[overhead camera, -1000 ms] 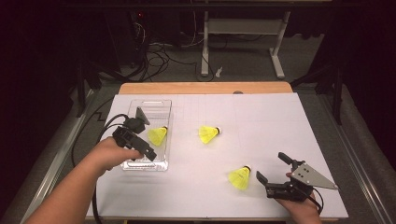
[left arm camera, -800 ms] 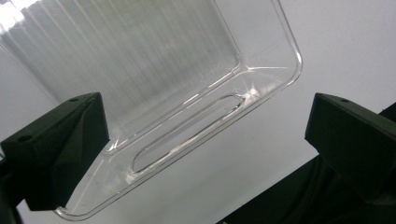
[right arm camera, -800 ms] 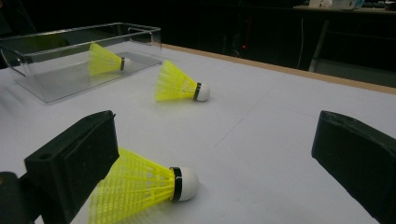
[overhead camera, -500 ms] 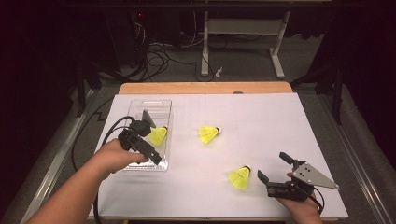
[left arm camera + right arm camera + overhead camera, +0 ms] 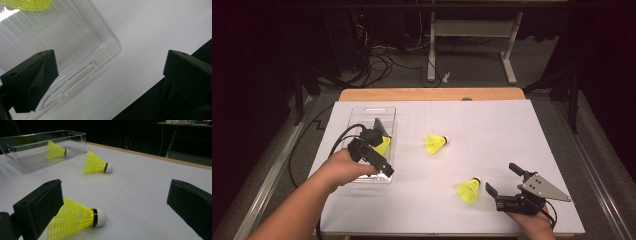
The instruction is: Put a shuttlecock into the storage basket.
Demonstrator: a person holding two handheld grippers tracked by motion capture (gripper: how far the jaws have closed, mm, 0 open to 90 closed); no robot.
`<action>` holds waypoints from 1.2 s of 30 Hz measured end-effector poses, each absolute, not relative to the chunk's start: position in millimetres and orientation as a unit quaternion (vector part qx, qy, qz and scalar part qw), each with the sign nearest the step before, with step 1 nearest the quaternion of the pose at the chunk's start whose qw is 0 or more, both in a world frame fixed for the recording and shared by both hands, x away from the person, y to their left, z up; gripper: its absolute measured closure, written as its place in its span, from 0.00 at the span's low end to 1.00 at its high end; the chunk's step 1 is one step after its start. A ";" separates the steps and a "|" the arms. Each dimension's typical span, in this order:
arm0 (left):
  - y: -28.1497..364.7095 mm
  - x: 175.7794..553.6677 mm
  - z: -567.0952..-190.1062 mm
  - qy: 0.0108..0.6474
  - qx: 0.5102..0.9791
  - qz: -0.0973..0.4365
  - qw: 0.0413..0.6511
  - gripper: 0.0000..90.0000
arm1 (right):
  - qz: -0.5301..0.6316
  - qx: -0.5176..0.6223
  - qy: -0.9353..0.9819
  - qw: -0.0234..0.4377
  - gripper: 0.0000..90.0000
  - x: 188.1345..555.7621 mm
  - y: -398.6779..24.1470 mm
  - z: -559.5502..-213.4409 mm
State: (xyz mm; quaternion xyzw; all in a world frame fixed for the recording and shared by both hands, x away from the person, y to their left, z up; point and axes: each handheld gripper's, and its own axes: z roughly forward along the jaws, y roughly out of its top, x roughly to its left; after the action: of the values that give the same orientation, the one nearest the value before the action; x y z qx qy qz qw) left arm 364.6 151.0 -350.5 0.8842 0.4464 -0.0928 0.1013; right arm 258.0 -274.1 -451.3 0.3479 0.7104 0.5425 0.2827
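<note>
Covering table (image 5: 492, 125): white sheet; dark room, cabled floor (image 5: 402, 70); both hand-held grippers (image 5: 504, 181) released.

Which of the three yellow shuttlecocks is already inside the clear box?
The left shuttlecock, beside the left gripper. It lies inside the clear box; the other two lie on the white table.

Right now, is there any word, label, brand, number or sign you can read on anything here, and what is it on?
None: no readable text in any view.
The three yellow shuttlecocks, such as the nearest one, carry only a black band at the cork.
The clear plastic box is unprinted; the slot shape in its base is moulded, not lettering.
The white table cover, the left gripper and the right gripper are unmarked.
</note>
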 end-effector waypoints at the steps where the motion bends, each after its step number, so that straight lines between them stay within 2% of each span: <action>1: 149.0 364.7 -350.2 0.446 0.884 -0.095 0.101 0.01 | 0.544 0.349 0.709 0.283 0.01 257.9 -274.6 -451.1; 36: 77.6 366.0 -342.9 0.393 0.909 -0.100 0.097 0.01 | 0.548 0.347 0.705 0.286 0.01 254.0 -279.9 -449.3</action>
State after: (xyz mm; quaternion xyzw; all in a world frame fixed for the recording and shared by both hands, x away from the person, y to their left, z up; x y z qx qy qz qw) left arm 366.0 77.6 -342.9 0.9088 0.3932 -0.1004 0.0970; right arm 254.0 -279.9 -449.3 0.3473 0.7050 0.5484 0.2856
